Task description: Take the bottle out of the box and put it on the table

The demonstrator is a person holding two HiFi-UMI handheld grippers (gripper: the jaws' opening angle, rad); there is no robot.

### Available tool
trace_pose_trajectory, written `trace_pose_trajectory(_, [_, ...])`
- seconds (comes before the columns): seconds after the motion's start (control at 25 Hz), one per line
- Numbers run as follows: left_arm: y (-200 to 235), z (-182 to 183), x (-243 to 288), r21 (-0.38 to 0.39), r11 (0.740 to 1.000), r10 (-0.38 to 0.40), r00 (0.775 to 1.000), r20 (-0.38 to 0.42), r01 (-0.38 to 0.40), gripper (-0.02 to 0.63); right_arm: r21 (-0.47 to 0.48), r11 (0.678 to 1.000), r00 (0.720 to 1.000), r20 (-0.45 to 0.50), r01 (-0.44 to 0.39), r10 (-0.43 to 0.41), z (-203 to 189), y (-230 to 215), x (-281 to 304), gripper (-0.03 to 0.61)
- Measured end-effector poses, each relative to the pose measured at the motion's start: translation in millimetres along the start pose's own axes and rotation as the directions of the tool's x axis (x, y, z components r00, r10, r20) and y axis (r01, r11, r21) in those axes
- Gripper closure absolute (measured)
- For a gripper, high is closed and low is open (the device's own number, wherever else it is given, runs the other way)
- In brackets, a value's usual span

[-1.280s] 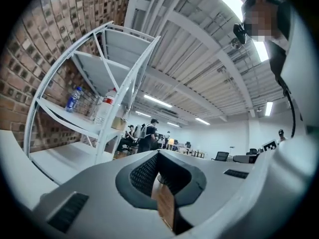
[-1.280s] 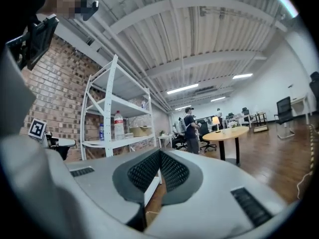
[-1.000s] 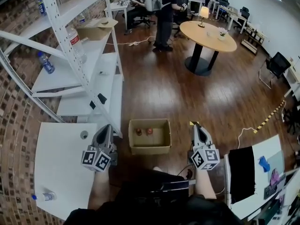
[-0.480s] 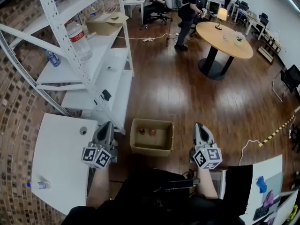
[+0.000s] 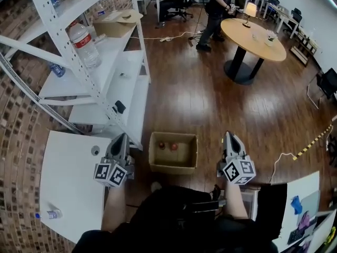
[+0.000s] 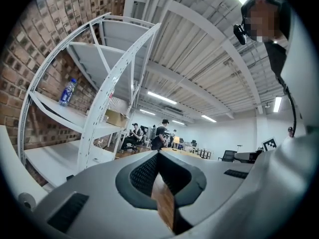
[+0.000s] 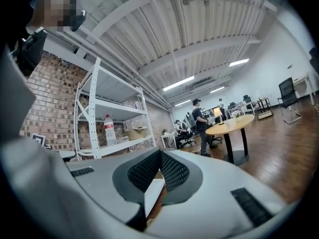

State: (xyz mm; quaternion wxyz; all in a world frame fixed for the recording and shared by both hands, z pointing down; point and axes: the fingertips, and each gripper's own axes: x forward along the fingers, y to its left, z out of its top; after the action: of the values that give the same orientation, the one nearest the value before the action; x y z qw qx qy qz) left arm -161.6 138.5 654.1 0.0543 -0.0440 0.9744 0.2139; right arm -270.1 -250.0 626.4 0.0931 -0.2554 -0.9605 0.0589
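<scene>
An open cardboard box (image 5: 174, 153) sits on the wooden floor in front of me, with two red bottle caps (image 5: 161, 146) (image 5: 174, 147) showing side by side inside it. My left gripper (image 5: 120, 138) hangs to the left of the box, shut and empty. On the box's right, my right gripper (image 5: 230, 136) is also shut with nothing in it. In the left gripper view the left gripper (image 6: 159, 153) has its pads pressed together, and the right gripper (image 7: 159, 152) looks the same in the right gripper view. A white table (image 5: 68, 173) lies at the lower left.
A small water bottle (image 5: 50, 214) lies on the white table. White metal shelves (image 5: 113, 62) hold a large bottle (image 5: 84, 42) and a cardboard box (image 5: 117, 24). Beyond stand a round wooden table (image 5: 255, 37) and a person (image 5: 216, 4). A second white table (image 5: 300, 199) is at the right.
Both grippers stay shut and keep their places on either side of the box. The view has swung a little, so the shelves, the round table and the people sit differently in the picture.
</scene>
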Motion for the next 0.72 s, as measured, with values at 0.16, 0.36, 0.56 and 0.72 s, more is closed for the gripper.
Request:
trace_pose_trajectory(0.16, [23.9, 16.6, 12.1, -0.023, 1.0, -0.013, 0.999, 0.041, 0.014, 0.614, -0.018, 1.0, 0.999, 0.032, -0.007, 0.008, 13.2, 23.4, 15.8, 0.575])
trace_pose_trajectory(0.36, [47.0, 17.7, 21.5, -0.007, 0.999, -0.047, 0.999, 0.022, 0.047, 0.614, -0.046, 0.999, 1.0, -0.007, -0.029, 0.028, 1.7, 57.0, 38.3, 0.575])
trace_pose_trajectory(0.56, [72.6, -4.0, 18.2, -0.03, 0.998, -0.053, 0.998, -0.028, 0.052, 0.614, -0.08, 0.993, 0.994, -0.072, -0.084, 0.078, -15.3, 97.6, 63.6, 0.575])
trace_pose_trajectory(0.72, [85.2, -17.3, 12.3, -0.031, 0.999, -0.044, 0.996, -0.075, 0.041, 0.614, -0.086, 0.992, 0.991, -0.104, -0.095, 0.086, -35.2, 114.3, 74.0, 0.574])
